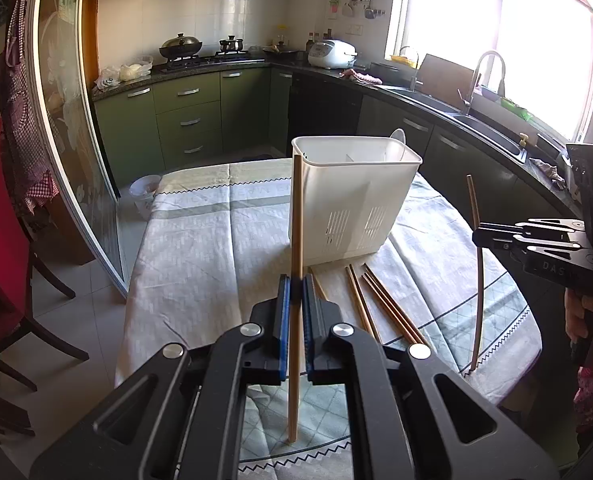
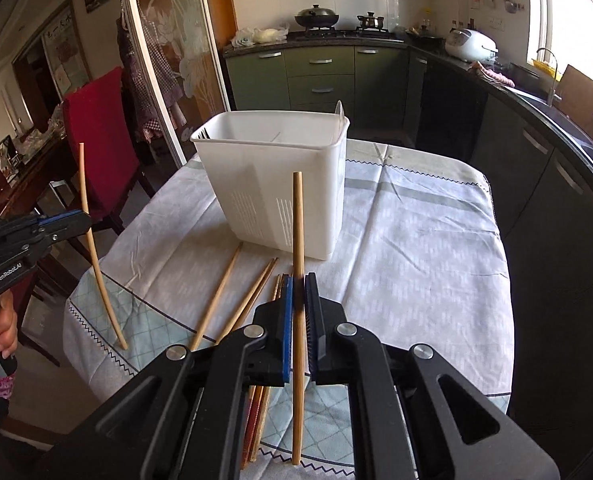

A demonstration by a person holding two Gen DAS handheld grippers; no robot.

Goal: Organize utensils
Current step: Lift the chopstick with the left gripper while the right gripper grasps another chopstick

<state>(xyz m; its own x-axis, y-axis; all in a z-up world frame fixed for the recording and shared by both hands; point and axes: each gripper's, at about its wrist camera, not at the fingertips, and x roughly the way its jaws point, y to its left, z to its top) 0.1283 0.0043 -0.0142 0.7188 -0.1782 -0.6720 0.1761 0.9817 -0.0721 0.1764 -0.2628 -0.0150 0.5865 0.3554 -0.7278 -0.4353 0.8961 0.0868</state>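
Note:
A white slotted utensil holder stands on the cloth-covered table, and a white spoon pokes out of its far corner. My left gripper is shut on a pale wooden chopstick held upright above the table's near edge. In the right wrist view it appears at far left with that chopstick. My right gripper is shut on a second upright chopstick. Several loose chopsticks lie in front of the holder.
A red chair stands left of the table by a glass sliding door. Dark counters with a sink run along the right. A small bin sits on the floor beyond the table. A person's hand grips each handle.

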